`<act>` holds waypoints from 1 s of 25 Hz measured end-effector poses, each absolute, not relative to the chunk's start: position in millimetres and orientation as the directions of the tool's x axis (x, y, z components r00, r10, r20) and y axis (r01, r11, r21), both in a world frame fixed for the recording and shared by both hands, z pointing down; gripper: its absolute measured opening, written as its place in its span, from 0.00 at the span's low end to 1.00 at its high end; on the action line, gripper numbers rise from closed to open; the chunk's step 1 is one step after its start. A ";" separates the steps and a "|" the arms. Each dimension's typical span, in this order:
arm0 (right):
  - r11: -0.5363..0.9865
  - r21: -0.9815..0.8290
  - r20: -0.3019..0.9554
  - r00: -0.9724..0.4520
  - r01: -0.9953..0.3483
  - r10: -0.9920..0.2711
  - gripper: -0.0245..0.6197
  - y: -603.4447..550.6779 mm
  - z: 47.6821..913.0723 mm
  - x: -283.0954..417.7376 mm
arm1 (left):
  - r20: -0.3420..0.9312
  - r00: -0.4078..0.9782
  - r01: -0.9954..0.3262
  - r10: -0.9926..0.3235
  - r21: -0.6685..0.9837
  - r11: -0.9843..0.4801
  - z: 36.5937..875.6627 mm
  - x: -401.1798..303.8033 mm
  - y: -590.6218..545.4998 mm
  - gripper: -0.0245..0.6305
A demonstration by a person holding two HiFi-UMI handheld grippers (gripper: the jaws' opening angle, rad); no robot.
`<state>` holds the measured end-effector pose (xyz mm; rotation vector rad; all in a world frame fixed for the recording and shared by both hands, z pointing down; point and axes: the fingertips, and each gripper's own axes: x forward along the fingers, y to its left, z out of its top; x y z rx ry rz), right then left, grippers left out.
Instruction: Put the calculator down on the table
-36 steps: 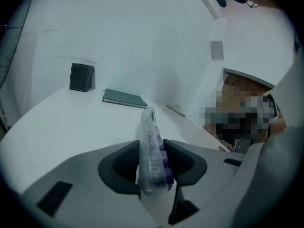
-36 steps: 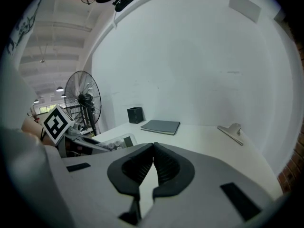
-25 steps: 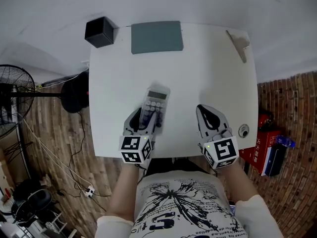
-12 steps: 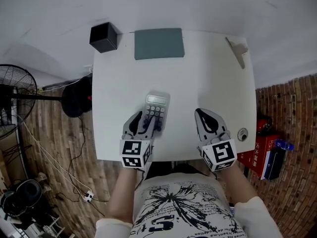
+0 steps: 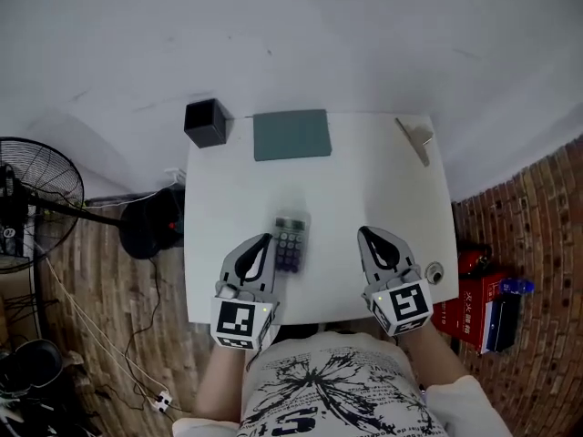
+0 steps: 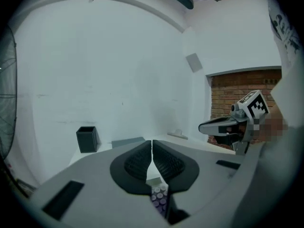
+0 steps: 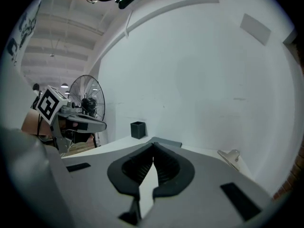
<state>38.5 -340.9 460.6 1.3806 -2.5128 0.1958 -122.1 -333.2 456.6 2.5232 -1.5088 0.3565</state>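
The calculator (image 5: 290, 242) is seen lying flat on the bench (image 5: 383, 189), just below the middle of the head view and slightly blurred there. The left claw (image 5: 262, 244) is pressed together just beside it with nothing held. The right claw (image 5: 367, 235) is likewise closed and empty, well apart to the right.

One risk is noted. If the left claw is swung right or dropped carelessly, the calculator could be clipped and pushed towards the near edge, which lies close below it.

Plenty of bare surface is offered towards the top of the frame. The black box (image 5: 206, 122), grey pad (image 5: 291, 135) and metal clip (image 5: 414, 139) are all kept to the far edge.
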 end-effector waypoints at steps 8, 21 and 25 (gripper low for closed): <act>0.542 0.051 0.225 -0.520 -0.839 -0.824 0.06 -326.5 416.8 37.5 | 0.189 0.542 -0.831 -0.819 -0.023 -0.556 397.8 -114.5 -312.0 0.06; 0.527 0.069 0.160 -0.512 -0.847 -0.844 0.06 -315.2 394.0 30.4 | 0.175 0.552 -0.823 -0.815 -0.041 -0.567 378.8 -128.1 -307.4 0.06; 0.533 0.074 0.160 -0.517 -0.843 -0.841 0.06 -314.4 396.9 26.2 | 0.177 0.556 -0.822 -0.812 -0.028 -0.569 381.8 -131.3 -307.0 0.06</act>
